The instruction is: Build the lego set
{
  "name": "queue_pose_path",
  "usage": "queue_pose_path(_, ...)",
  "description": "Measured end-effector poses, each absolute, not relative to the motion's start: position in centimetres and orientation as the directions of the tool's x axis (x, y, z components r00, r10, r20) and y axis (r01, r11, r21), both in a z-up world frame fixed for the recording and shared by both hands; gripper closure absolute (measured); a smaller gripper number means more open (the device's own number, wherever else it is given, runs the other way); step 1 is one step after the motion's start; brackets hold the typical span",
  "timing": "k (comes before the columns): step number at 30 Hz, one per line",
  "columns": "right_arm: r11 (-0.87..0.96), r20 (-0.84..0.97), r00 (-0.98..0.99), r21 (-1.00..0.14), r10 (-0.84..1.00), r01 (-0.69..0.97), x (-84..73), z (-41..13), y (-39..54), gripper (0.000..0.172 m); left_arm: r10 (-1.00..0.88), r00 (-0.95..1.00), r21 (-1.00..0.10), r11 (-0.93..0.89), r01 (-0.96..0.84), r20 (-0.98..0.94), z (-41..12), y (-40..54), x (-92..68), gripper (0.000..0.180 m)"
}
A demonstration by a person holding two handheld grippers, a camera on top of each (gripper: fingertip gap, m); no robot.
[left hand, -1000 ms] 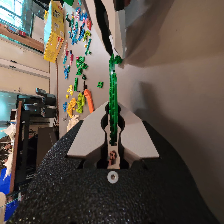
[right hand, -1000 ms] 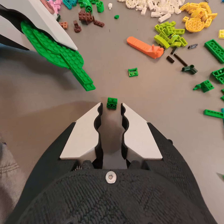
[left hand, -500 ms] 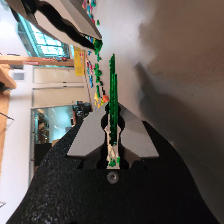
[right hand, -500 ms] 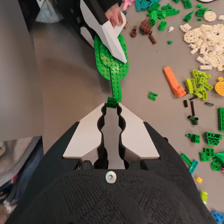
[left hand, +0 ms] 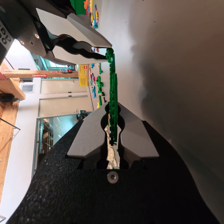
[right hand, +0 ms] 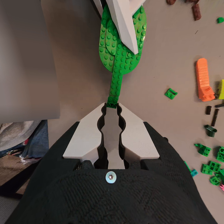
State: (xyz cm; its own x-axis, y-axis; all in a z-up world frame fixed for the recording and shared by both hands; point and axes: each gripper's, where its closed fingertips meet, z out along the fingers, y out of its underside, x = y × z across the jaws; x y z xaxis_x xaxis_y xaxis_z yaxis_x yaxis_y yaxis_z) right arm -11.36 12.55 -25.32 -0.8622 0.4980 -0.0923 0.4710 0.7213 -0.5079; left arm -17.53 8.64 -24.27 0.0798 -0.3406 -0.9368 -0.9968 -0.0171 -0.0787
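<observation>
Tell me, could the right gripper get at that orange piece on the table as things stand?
Probably not right away: the right gripper is clamped on a small green brick. The table around the orange piece looks clear.

Printed writing on yellow box (left hand: 83, 75), red-and-white stickers (left hand: 39, 75) on wooden beam (left hand: 40, 74)

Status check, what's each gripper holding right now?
Left gripper clamped on the green leaf-shaped plate assembly. Right gripper pinching a small green brick at the assembly's stem end. Loose bricks lie off to the side.

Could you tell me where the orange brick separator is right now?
In the right wrist view, the orange brick separator lies on the table, right of the green leaf-shaped assembly.
</observation>
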Motion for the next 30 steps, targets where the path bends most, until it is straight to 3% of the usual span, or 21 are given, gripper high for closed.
queue_pose_path(30, 0.706, -0.179, -0.831, -0.453, 0.526, 0.545, -10.5, -27.6, 12.1, 0.150, -0.417, 0.024, -0.028, 0.004, -1.000, -0.908, -26.0, 8.5, -16.3, 0.175)
